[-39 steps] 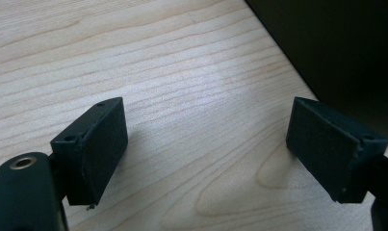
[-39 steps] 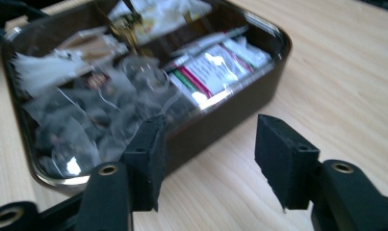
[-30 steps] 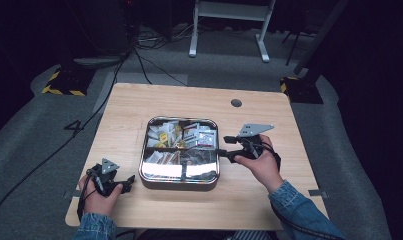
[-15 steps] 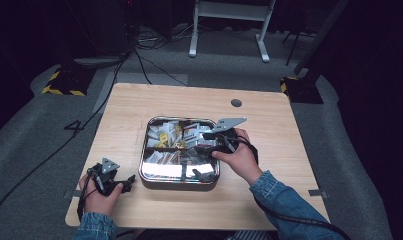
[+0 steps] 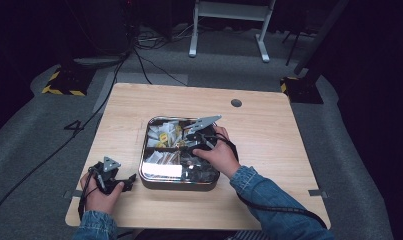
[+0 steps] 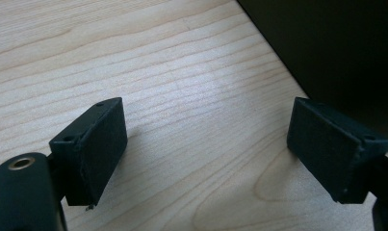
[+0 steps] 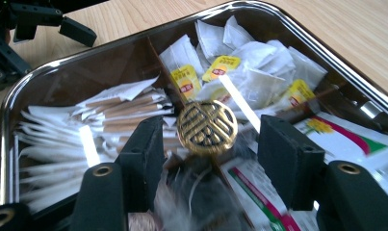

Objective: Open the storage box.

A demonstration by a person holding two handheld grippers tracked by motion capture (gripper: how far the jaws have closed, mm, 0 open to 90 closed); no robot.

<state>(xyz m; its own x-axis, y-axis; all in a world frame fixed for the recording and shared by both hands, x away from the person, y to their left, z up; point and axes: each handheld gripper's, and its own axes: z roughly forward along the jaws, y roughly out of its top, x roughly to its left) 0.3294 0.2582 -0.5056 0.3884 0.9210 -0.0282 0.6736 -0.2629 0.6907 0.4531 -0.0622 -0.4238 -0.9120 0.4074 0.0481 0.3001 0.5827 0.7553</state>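
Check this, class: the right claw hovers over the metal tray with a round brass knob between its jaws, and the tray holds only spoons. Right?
One error: the tray holds tea bags and paper packets, as the right gripper view shows. The right claw does bracket the brass knob.

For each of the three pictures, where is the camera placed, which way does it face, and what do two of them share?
High view: above the person's side, facing forward and down on the pale wooden table; both forearms show.
Left gripper view: on the left tongs, facing bare wood; two black jaws stand apart.
Right gripper view: on the right tongs, facing the divided shiny metal tray; a round gold knob sits between the jaws.
Shared: high and right views both show the tray.
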